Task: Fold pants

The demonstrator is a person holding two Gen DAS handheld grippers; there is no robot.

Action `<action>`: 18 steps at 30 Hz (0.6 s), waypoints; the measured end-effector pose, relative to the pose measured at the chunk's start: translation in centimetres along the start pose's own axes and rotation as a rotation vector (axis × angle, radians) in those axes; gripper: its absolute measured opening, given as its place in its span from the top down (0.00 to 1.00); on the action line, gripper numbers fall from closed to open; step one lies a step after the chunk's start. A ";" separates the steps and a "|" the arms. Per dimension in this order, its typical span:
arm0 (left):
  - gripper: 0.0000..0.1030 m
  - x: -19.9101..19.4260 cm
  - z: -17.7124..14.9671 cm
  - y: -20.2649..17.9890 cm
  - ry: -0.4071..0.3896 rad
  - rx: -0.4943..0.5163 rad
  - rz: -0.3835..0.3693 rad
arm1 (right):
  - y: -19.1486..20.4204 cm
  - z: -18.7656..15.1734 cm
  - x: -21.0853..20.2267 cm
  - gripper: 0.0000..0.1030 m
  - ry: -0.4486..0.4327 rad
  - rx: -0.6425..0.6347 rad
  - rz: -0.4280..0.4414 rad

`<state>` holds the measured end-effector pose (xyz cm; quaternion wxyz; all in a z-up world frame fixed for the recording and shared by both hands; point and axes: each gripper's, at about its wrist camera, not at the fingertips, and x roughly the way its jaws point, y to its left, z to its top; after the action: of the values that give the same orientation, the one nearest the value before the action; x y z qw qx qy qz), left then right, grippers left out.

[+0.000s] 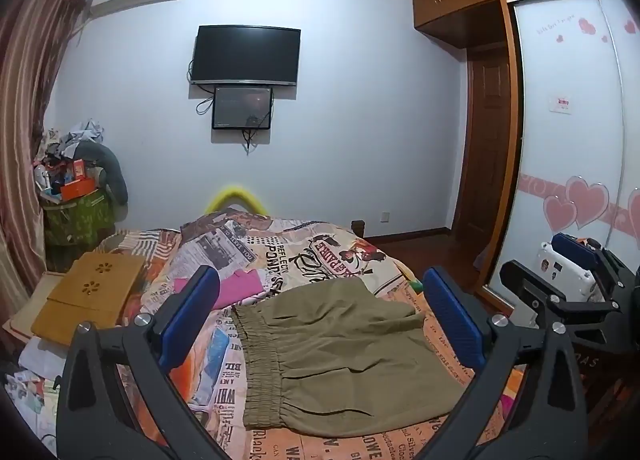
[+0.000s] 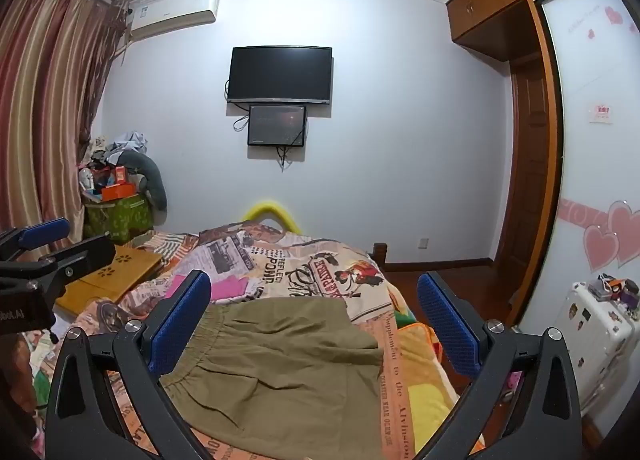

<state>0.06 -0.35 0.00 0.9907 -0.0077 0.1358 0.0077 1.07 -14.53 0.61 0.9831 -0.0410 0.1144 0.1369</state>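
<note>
bedroom with a print-covered bed [image 1: 328,256] fills both views, a dark tv [image 1: 246,54] on the far wall. olive pants [image 1: 340,356] lie flat on the cover, already doubled into a short block, elastic waistband toward the left. left gripper [image 1: 320,320] and right gripper [image 2: 316,324] both hover above it, jaws spread fully wide and holding nothing. pants lie ahead of and below both sets of fingers, the waistband edge running away from the cameras. waistband sits nearer the left gripper, the loose hem side nearer the right.
</note>
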 end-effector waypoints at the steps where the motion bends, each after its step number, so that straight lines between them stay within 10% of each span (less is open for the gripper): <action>1: 0.00 0.0 0.0 -0.3 -0.001 0.007 0.003 | 0.0 0.0 0.0 0.00 0.002 -0.002 0.000; 18: 0.00 -0.1 -0.1 0.2 -0.026 -0.035 -0.016 | -0.2 0.4 0.1 0.00 0.007 0.015 0.009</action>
<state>-0.09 -0.16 -0.08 0.9921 -0.0259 0.1226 0.0024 1.27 -14.65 0.96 0.9823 -0.0338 0.1192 0.1402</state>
